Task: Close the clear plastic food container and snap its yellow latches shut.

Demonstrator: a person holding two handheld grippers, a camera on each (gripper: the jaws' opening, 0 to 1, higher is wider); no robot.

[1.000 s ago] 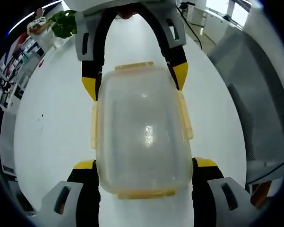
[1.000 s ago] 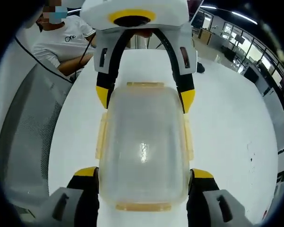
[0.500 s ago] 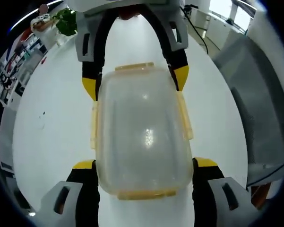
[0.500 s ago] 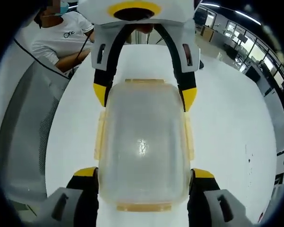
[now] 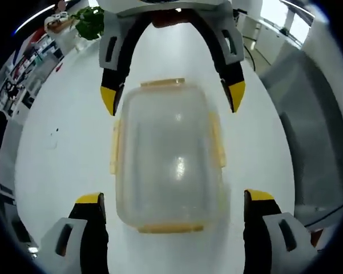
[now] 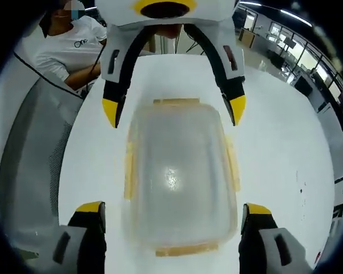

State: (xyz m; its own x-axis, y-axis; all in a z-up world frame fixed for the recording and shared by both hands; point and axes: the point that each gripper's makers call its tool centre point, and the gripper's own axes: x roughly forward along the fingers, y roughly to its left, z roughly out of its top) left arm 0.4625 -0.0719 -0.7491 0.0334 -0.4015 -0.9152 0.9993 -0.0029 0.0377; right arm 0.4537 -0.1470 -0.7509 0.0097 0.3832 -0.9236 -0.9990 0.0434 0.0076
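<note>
In the left gripper view the left claw point(image 5: 174, 197) stands spread wide, its yellow-tipped jaws apart from the clear plastic food container point(image 5: 166, 157) on either side and gripping nothing; in the right gripper view the right claw point(image 6: 170, 206) is likewise spread, with bare gaps between its tips and the container's walls. The container lies between the two claws on the white desk point(image 5: 63, 148), lid down on the box, and each claw faces the other across it — the opposite claw's yellow tips show just past the far end. The yellow latches point(image 5: 115, 147) along the long sides seem to lie flat against the walls, and the strips at the near and far ends look folded down too, though through the blur I cannot tell whether every one has clicked home. As a judgement, the closing is done and the snapping looks finished or nearly so — what may be left is a check press on any loose latch. Farther off, a grey mesh chair point(image 6: 37, 148) stands beside the desk and a person in a white shirt point(image 6: 74, 43) sits beyond it.
</note>
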